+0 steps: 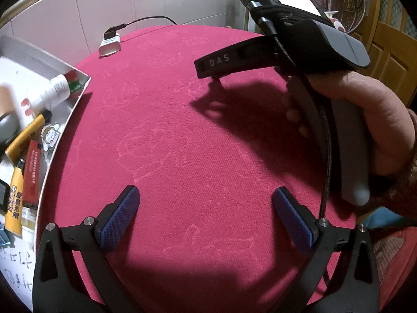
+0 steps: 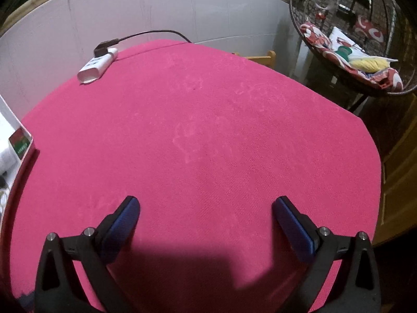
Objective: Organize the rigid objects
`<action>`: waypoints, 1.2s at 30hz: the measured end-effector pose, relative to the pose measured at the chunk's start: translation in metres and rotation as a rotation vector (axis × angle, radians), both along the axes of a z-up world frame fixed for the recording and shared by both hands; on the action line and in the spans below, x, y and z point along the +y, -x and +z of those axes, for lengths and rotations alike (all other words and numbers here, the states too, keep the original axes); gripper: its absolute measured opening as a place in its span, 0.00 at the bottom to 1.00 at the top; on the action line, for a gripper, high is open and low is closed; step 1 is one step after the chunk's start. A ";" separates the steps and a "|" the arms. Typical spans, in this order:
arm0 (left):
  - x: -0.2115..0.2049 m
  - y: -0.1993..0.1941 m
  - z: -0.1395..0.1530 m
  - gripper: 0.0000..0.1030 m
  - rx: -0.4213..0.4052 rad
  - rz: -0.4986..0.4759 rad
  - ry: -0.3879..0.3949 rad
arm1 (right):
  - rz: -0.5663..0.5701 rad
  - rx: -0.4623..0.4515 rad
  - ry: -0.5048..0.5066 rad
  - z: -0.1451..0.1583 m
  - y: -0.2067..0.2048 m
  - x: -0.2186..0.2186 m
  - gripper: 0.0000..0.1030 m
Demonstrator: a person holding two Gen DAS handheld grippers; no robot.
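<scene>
A white box (image 1: 78, 99) at the left edge of the red tablecloth (image 1: 195, 130) holds several rigid items: a white tube (image 1: 53, 92), a yellow tube (image 1: 24, 137), a red tube (image 1: 32, 172) and a cartoon sticker (image 1: 50, 137). My left gripper (image 1: 206, 216) is open and empty over bare cloth, to the right of the box. My right gripper (image 2: 206, 219) is open and empty over bare cloth; its body marked DAS (image 1: 234, 60) shows in the left wrist view, held by a hand (image 1: 370, 120). The box corner (image 2: 20, 140) shows at the far left of the right wrist view.
A white power strip (image 1: 109, 44) with a black plug and cable lies at the table's far edge, also in the right wrist view (image 2: 96, 67). A white tiled wall (image 2: 156, 13) stands behind. A wicker hanging chair (image 2: 351, 52) with cushions is at the right.
</scene>
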State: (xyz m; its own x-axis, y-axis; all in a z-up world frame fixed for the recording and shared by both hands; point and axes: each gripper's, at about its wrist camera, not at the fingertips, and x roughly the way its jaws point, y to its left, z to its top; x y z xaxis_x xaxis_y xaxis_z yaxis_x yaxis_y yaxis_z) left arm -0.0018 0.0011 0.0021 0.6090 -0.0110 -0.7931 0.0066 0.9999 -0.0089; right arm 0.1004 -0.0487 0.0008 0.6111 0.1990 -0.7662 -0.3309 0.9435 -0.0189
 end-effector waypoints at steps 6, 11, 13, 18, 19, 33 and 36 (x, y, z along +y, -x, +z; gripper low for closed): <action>-0.004 0.001 -0.001 1.00 -0.001 0.000 -0.001 | 0.000 0.001 -0.002 0.000 0.002 -0.001 1.00; -0.002 -0.001 -0.003 1.00 0.000 0.000 -0.001 | 0.000 0.002 -0.004 -0.001 0.000 -0.002 1.00; -0.002 -0.001 -0.003 1.00 0.000 0.000 -0.001 | 0.000 0.001 -0.004 -0.001 0.001 -0.002 1.00; -0.002 -0.001 -0.003 1.00 -0.001 0.000 -0.001 | 0.001 0.001 -0.005 -0.001 0.001 -0.003 1.00; -0.002 -0.001 -0.003 1.00 0.000 0.000 -0.001 | 0.000 0.002 -0.007 -0.002 0.000 -0.002 1.00; -0.002 -0.001 -0.002 1.00 0.001 -0.001 0.000 | 0.000 0.001 -0.006 -0.002 0.001 -0.002 1.00; -0.002 -0.001 -0.002 1.00 0.001 -0.001 0.000 | 0.000 0.001 -0.006 -0.001 0.001 -0.002 1.00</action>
State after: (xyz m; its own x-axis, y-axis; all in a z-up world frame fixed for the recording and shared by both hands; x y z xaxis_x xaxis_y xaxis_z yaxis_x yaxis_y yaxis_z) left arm -0.0004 -0.0005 0.0006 0.6086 -0.0121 -0.7934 0.0077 0.9999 -0.0093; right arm 0.0997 -0.0508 -0.0007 0.6105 0.2035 -0.7654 -0.3311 0.9435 -0.0132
